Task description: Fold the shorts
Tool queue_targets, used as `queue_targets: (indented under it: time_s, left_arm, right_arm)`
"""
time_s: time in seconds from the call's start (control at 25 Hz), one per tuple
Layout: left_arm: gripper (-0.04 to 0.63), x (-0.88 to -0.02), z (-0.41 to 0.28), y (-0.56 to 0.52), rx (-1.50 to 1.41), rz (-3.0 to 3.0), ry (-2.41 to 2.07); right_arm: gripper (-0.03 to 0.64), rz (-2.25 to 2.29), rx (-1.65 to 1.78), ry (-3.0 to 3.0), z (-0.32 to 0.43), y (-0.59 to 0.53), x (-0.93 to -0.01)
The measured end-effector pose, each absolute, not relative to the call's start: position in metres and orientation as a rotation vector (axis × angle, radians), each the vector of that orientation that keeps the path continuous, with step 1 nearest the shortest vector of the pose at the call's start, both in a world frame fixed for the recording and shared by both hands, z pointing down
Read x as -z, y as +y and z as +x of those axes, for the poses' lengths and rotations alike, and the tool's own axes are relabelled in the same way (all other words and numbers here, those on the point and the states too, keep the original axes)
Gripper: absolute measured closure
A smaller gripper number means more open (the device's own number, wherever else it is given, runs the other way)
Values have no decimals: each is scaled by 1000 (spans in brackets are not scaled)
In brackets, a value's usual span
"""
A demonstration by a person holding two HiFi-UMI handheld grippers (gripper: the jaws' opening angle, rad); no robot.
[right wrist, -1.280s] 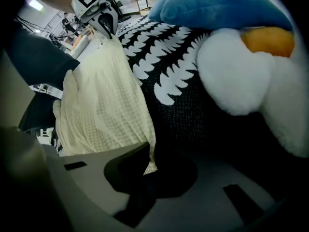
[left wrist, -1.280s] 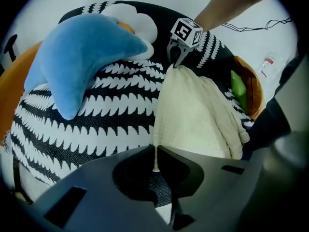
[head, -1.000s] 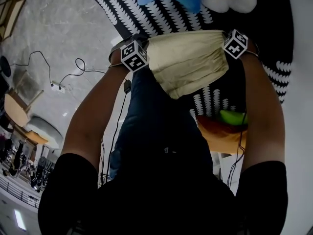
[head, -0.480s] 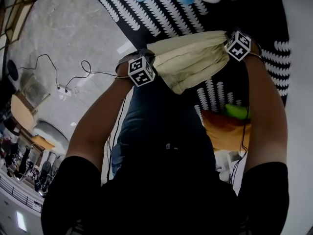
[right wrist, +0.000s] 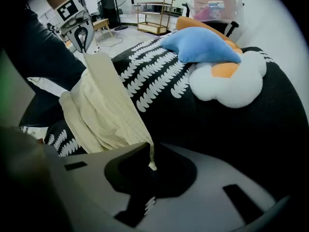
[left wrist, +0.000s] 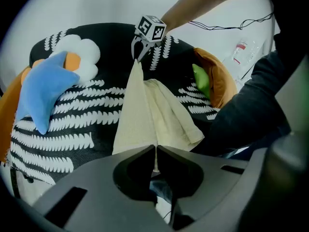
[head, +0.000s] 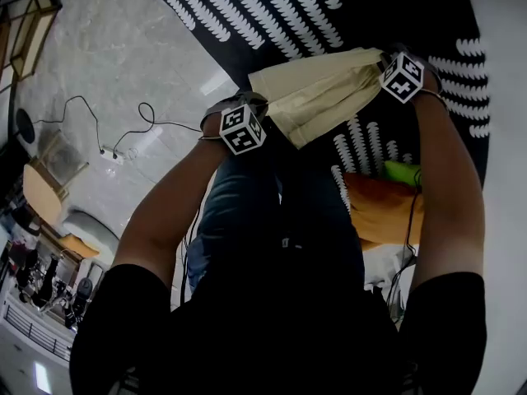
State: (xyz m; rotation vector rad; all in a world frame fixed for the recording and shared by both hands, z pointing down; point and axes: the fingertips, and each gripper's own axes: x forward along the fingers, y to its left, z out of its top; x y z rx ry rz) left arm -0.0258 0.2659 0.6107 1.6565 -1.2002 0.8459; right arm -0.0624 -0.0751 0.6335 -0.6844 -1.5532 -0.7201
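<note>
The cream shorts [head: 317,97] hang stretched between my two grippers above a black spread with white leaf print [head: 461,23]. My left gripper [left wrist: 155,151] is shut on one top corner of the shorts [left wrist: 149,112]; the cloth runs out from between its closed jaws. My right gripper [right wrist: 150,157] is shut on the other corner of the shorts [right wrist: 101,108]. Each gripper shows in the other's view: the right gripper [left wrist: 138,57] pinching the far corner, and the left gripper [right wrist: 83,40] likewise. The shorts' lower part droops in folds towards the person's dark trousers [head: 280,212].
A blue star cushion [right wrist: 200,45] and a white flower cushion [right wrist: 231,83] lie on the spread. An orange cushion [head: 383,208] with a green thing [head: 402,171] on it sits at the right. Cables [head: 132,122] trail over the pale floor at the left. Shelving [right wrist: 154,18] and a fan stand far off.
Both grippers have risen with the shorts still held. The left gripper has swung nearer the person, so the shorts' top edge now slants. The cushions have slid towards the head view's top edge.
</note>
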Motion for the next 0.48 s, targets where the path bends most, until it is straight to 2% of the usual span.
queue_targets:
  time_s: [0.48]
  left_arm:
    - [568,-608,51,247,-791,1675,-1084]
  right_arm:
    - [581,-658,701,-1543,-5,-91,-634]
